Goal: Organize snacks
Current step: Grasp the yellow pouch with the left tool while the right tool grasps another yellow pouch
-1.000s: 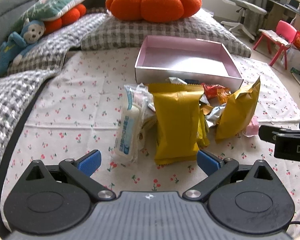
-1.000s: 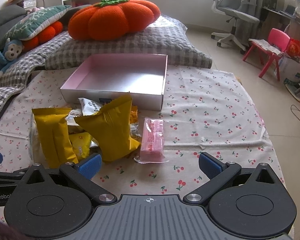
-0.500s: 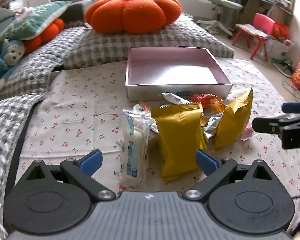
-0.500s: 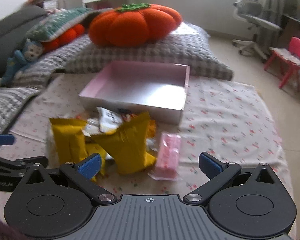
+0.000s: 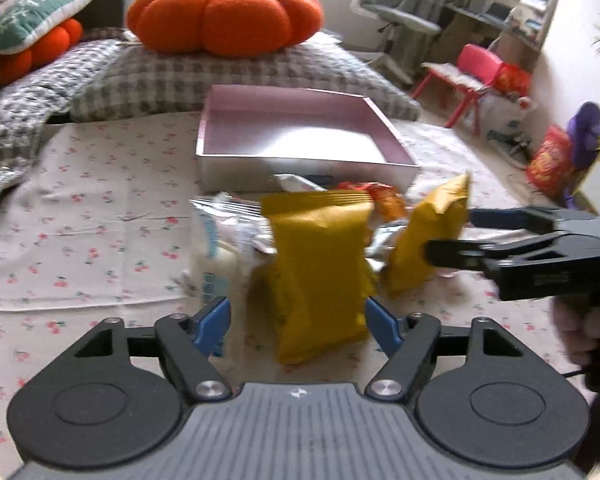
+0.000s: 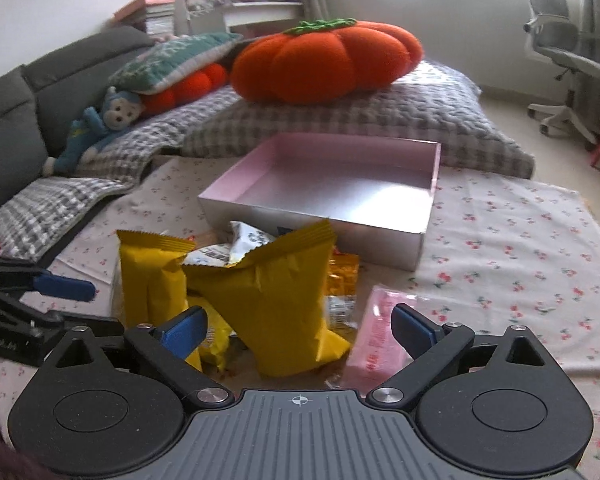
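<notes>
Both grippers – left (image 5: pixel 296 318), right (image 6: pixel 298 330) – have their fingers apart around yellow packets (image 5: pixel 320 264) heaped just before the empty pink box (image 5: pixel 300 130); these look light, puffy and slippery – best pinched at the crimped seam.

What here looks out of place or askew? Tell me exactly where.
The pink box holds nothing, while the snacks sit heaped on the cloth in front of it. Two yellow bags stand propped up, and the nearer one is crumpled and leaning. A pink packet lies apart at the right. Nothing looks spilled or torn.
</notes>
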Demonstrator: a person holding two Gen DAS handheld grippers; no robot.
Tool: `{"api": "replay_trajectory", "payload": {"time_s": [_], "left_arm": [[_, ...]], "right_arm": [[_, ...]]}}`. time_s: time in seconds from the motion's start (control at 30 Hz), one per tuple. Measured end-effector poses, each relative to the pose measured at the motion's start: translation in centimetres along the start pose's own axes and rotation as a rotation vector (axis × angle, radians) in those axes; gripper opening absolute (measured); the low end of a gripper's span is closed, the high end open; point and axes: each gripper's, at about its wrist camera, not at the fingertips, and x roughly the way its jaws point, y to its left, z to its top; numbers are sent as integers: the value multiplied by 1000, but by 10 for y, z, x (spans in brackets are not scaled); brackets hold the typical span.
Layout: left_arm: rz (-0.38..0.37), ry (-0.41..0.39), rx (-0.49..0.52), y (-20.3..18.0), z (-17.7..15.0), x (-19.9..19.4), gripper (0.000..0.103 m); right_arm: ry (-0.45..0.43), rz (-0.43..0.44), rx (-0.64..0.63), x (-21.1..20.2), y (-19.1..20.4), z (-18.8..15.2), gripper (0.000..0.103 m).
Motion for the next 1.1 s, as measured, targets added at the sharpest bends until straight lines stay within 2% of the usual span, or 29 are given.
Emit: {"api": "replay_trajectory", "payload": {"time_s": [0.1, 0.17, 0.43, 0.57, 0.67, 0.93, 1.0, 1.1], "left_arm": [[-45, -2, -21, -3, -2, 3, 63], [-49, -12, -34, -3, -2, 6, 61], [9, -75, -63, -5, -3, 18, 61], [32, -86, -63, -10, -5, 22, 65], [46, -81, -63, -14, -6, 26, 65], [80, -67, -67, -17, -7, 34, 58], [68, -72, -63, -17, -8, 32, 49], [57, -71, -58, -17, -7, 30, 43]], "right_arm": [[13, 29, 2, 7, 1, -2, 90], [22, 32, -1, 11, 2, -5, 88], [43, 14, 23, 20, -4, -11, 68], [39, 18, 46, 23, -8, -11, 64], [36, 25, 52, 24, -8, -10, 62], [37, 29, 46, 27, -7, -12, 54], [33, 30, 46, 27, -6, -12, 52], [23, 30, 45, 26, -6, -11, 46]]}}
